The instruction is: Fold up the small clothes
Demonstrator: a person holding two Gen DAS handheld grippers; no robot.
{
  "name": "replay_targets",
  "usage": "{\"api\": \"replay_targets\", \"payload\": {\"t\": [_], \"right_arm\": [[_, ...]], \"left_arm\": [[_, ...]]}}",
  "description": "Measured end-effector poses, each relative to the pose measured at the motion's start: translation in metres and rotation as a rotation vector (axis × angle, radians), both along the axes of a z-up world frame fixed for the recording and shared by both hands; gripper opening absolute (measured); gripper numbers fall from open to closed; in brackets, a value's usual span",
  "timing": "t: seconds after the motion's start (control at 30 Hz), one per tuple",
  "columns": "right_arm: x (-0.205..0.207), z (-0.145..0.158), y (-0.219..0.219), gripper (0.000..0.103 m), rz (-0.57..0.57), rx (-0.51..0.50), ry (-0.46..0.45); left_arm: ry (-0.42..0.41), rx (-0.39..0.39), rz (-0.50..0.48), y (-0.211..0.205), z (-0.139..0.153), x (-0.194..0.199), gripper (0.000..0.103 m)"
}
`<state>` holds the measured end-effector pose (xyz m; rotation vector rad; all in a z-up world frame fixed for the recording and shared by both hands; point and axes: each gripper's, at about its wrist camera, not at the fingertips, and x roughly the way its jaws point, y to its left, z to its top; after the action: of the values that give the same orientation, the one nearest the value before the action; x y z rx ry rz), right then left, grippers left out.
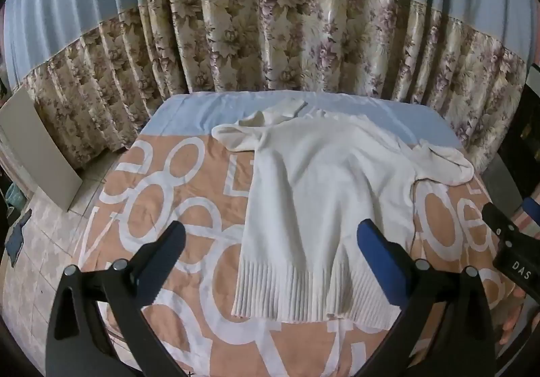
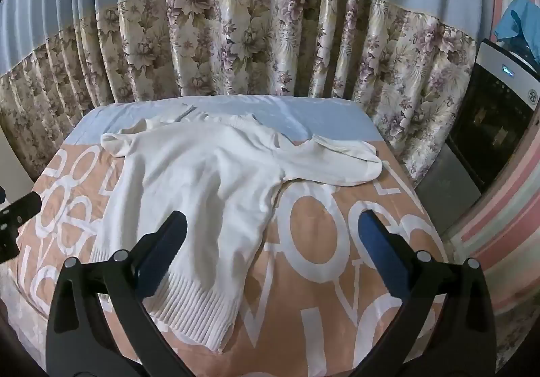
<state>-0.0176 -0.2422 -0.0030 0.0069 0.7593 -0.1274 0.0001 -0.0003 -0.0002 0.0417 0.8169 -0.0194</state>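
A white knitted sweater (image 1: 324, 194) lies spread flat on the bed with the peach cover printed in large white letters (image 1: 189, 181), ribbed hem toward the bottom of the frame, sleeves bunched at upper left and upper right near the blue strip of cover. The left gripper (image 1: 270, 242) hovers above the hem, jaws wide apart and holding nothing. The right gripper (image 2: 273, 235) hangs over the sweater's right edge, jaws likewise wide and empty. Bare cover lies on both sides; the floral curtain (image 1: 287, 39) closes off the far edge.
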Motion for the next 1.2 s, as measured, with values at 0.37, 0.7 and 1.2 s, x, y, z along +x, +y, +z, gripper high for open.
{"api": "replay_targets", "payload": {"t": [0.37, 0.7, 1.2], "right_arm": [[0.002, -0.002, 0.004, 0.1, 0.013, 0.018, 0.011], [0.006, 0.0, 0.004, 0.1, 0.012, 0.008, 0.015], [0.007, -0.001, 0.004, 0.1, 0.016, 0.01, 0.01]], "left_arm": [[-0.01, 0.007, 0.008, 0.003, 0.006, 0.007, 0.102], [-0.024, 0.021, 0.008, 0.002, 0.015, 0.003, 0.102], [-0.032, 0.029, 0.008, 0.002, 0.014, 0.0, 0.102]]}}
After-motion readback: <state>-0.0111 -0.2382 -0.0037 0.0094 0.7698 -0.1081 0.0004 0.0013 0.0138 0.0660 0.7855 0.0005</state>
